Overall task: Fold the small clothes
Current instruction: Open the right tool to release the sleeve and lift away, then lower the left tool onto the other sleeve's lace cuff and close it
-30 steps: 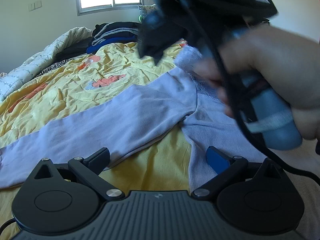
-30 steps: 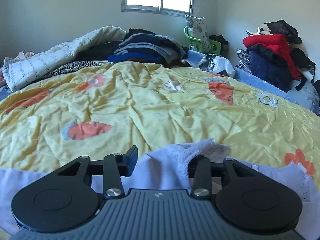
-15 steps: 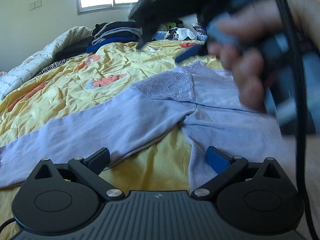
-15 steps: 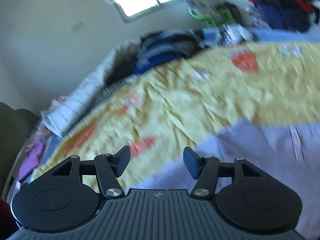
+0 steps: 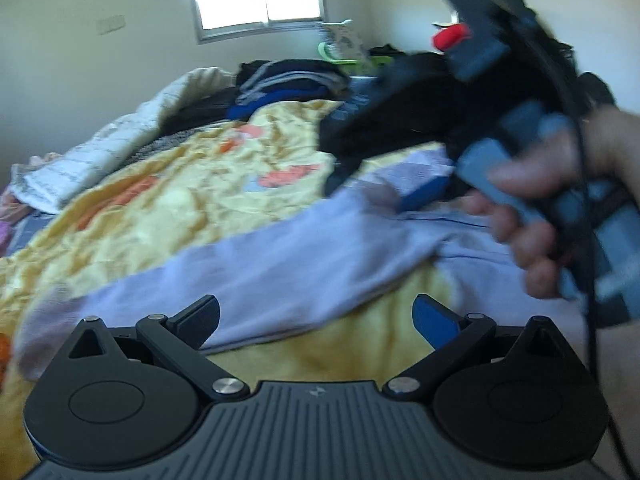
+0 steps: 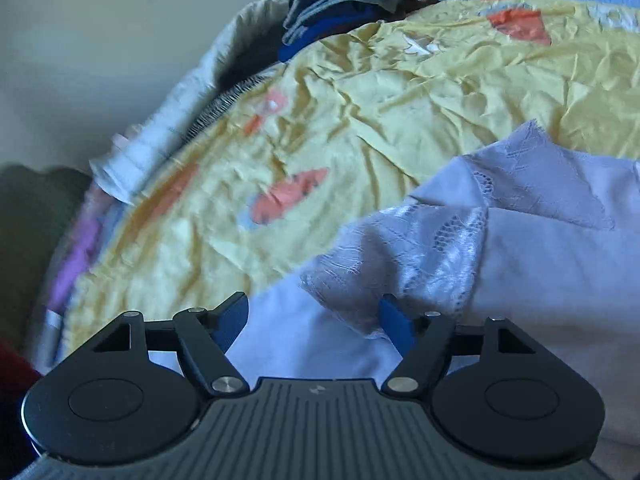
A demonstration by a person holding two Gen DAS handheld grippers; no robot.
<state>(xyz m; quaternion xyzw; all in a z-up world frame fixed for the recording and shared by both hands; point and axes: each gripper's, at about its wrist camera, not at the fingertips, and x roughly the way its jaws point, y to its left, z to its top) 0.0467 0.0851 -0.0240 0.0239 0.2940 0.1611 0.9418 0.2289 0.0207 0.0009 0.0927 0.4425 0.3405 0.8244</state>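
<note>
Down at the bottom of the left wrist view, the left hand-held gripper (image 5: 316, 314) hangs with its jaws wide apart and nothing between them, just above the yellow bedspread (image 5: 160, 208). Right ahead of it, stretching from lower left toward mid-right of the frame, lies the lavender garment (image 5: 280, 264), flat on the bed, one long sleeve running out to the left. Over in the right wrist view, the right hand-held gripper (image 6: 314, 322) has its jaws opening, and a lacy edge of that same lavender garment (image 6: 520, 264) sits in the gap; the right pad looks to brush the lace, but nothing is pinched. That reads as a release, a fold just laid near the lace trim (image 6: 420, 248), or a regrip coming. In the left view the person's hand (image 5: 560, 208) carries that right hand-held gripper (image 5: 384, 184) across the upper right, blurred. Next call, as I judge it: pick a fresh edge, likely the long sleeve, close cleanly on it and bring it across the body without dragging the layer below. Farther back, a stack of dark folded clothes (image 5: 292, 84) sits at the far end of the bed, with the window (image 5: 260, 10) bright above it.
</note>
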